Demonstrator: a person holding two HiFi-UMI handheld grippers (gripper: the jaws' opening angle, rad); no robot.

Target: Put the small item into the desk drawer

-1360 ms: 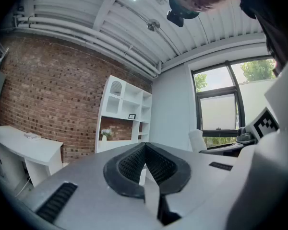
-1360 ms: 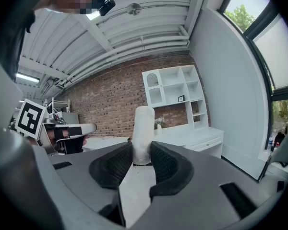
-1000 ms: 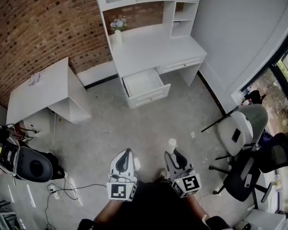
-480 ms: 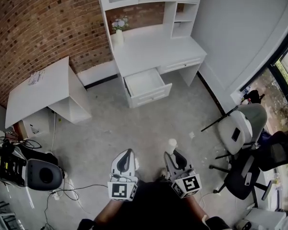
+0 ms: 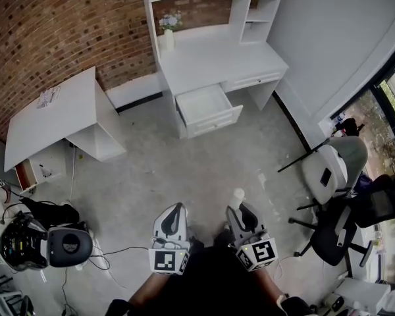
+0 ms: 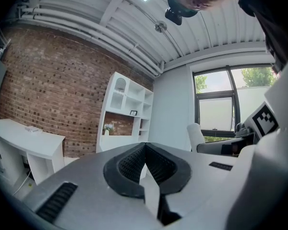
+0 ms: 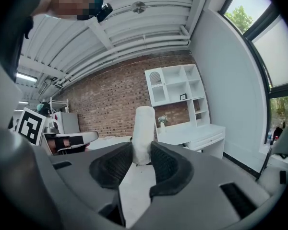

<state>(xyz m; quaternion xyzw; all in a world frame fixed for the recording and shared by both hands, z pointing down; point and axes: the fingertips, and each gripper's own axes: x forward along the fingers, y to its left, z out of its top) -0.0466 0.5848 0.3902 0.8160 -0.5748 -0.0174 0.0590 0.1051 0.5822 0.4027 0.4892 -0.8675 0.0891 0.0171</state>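
held upright in the right gripper [image 5: 237, 207], low in the head view and just right of centre: the small white cylinder [image 5: 237, 195], lower part squeezed between the dark ribbed pads [image 7: 165, 164], rounded top standing clear above the tips. looking along the right gripper [image 7: 142, 158] itself, the same cylinder [image 7: 144, 131] dead centre between the jaws, touching both, roughly vertical

just beside it, the left gripper [image 5: 176, 209], pointing the same way, jaws pressed together tip to tip with nothing between them, plain in its own view too [image 6: 145, 146]

far ahead across the bare concrete floor [image 5: 184, 163], well apart from both grippers: the white desk [image 5: 217, 58] backed against the brick wall [image 5: 66, 25], its left drawer [image 5: 216, 122] pulled out and open toward the person. cylinder nowhere near that drawer, only floor between the two. in the right gripper view, the desk [image 7: 201, 131] in the background just right of the cylinder

on the desk top near the back left corner, a white vase [image 5: 169, 39] with flowers. left of the desk, a separate white side table [image 5: 52, 117] set at an angle. off to the right by the window, office chairs [image 5: 332, 170]
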